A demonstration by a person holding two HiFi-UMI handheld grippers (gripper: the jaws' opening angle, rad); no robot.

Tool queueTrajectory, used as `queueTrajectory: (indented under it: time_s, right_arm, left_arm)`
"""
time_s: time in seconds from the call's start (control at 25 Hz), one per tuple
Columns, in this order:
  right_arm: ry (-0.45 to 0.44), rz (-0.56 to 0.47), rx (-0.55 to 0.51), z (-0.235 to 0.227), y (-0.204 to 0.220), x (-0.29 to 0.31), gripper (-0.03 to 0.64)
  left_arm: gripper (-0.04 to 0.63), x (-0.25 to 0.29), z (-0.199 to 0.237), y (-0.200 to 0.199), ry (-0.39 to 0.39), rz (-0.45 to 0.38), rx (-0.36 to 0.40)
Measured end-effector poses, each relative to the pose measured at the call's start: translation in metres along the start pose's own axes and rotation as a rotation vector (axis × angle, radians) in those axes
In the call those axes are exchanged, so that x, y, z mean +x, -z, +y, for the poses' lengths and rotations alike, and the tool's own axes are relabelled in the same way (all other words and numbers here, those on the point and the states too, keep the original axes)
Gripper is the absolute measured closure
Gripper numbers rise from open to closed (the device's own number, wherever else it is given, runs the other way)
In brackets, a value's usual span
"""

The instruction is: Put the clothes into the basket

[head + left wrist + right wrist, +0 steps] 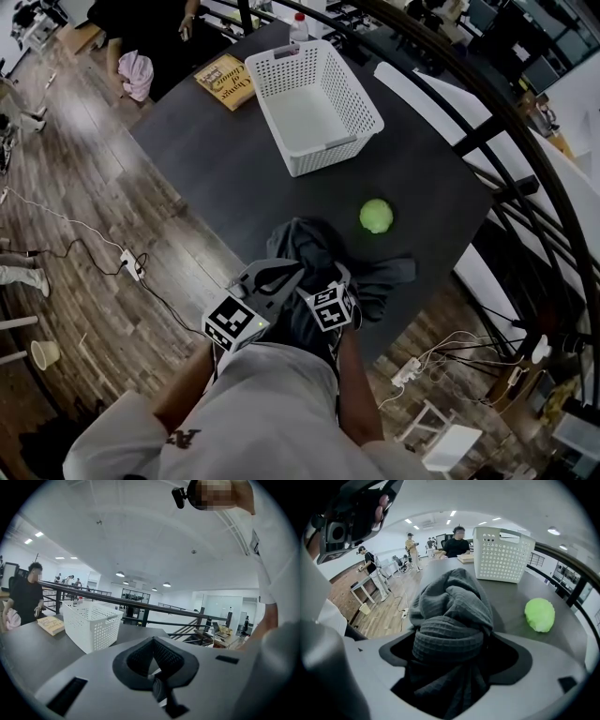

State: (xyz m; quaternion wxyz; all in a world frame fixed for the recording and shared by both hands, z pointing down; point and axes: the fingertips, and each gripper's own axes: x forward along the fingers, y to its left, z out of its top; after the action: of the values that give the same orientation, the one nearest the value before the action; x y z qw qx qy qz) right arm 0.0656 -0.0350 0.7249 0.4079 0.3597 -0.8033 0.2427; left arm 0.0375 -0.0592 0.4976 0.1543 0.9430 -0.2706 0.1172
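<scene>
Head view: a dark grey garment (314,246) is seen crumpled in a heap at the near edge of the black table (216,159), well apart from the white basket (323,161).
Fabric: waffle-knit and thick; in the right gripper view it is rolled into fat, ribbed folds piled one over another.
Basket: perforated walls, standing upright toward the far side of the table.
Right side: the right hand-held gripper (450,667) is held with its jaws spread wide. The garment is bunched between them and fills the gap, and no squeeze on it is seen.
Left side: the left hand-held gripper (154,667) is held with its jaws brought together and nothing between them, just beside the right one and pointed toward the basket.
Green ball (376,216): resting on the table near the garment, touching neither it nor the basket.
Hidden: the right fingertips are buried in the folds. The near part of the garment is covered by both tools and the arms, so any overhang past the table edge cannot be told.
Cut off: a person at the table's far corner is cropped by the frame.
</scene>
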Motion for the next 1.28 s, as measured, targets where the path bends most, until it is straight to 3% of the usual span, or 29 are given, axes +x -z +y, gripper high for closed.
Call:
queueTrajectory:
  time_s: [0.32, 0.56, 0.76, 1.28]
  right_arm:
    - [0.008, 0.030, -0.045, -0.002, 0.007, 0.017, 0.158]
    - [0.010, 0.057, -0.044, -0.003, 0.007, 0.012, 0.277]
    - [0.002, 0.053, -0.030, -0.005, 0.005, 0.008, 0.316]
    - [-0.011, -0.092, 0.021, -0.008, -0.026, -0.034, 0.324]
  left_arm:
    - [0.592, 0.001, 0.002, -0.002, -0.004, -0.007, -0.009]
    - [0.592, 0.001, 0.004, 0.002, -0.015, 0.007, -0.013]
    - [0.592, 0.001, 0.006, 0.004, -0.027, 0.013, -0.017]
    - [0.592, -0.001, 0.005, -0.006, -0.056, -0.012, 0.002]
